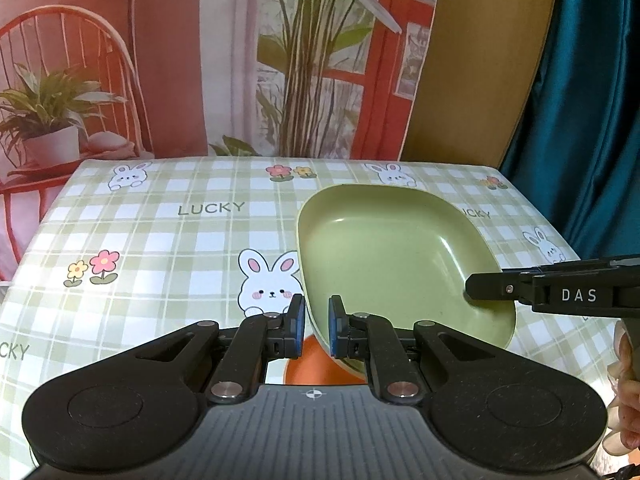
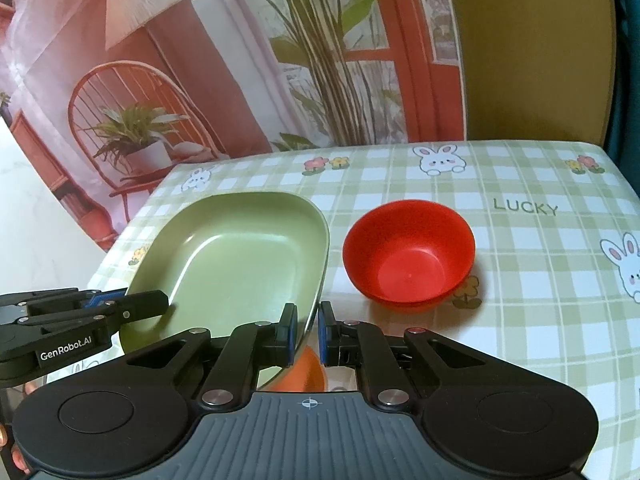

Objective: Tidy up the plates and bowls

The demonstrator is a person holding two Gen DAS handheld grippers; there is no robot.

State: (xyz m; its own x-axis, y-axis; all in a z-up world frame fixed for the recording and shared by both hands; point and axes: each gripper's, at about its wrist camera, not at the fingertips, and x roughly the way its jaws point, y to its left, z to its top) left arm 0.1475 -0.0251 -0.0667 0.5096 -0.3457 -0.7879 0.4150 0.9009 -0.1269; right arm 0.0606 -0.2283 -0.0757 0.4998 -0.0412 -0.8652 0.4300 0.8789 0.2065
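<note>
1. Step in hand: 2-gripper carry of the green plate (image 1: 384,256); it is lifted and tilted over the near edge of the table (image 1: 160,232), probably on its way to be set down or stacked.
2. Left gripper (image 1: 317,326): jaws narrow, clamped on the plate's near-left rim; the rim runs between the blue pads (image 1: 299,322).
3. Right gripper (image 2: 308,334): jaws narrow, clamped on the plate's near-right rim. In the left wrist view it comes in from the right edge, its tip lying over the plate's inner wall.
4. Orange object (image 2: 306,372): sits under the plate at the table's near edge, mostly covered. Likely another dish, cannot tell whether bowl or plate, nor whether the green plate touches it.
5. Red bowl (image 2: 409,254): upright on the table, right of the plate, near but apart, roughly mid-table. Empty.
6. Next move, as a judgement: both hands must travel together and keep the plate level, since 2 thin rim grips could let it twist or slip; lower before letting go.
7. Hidden: plate underside, table's near edge behind the gripper bodies, and the person, of whom only fingertips show at the frame edges.
</note>
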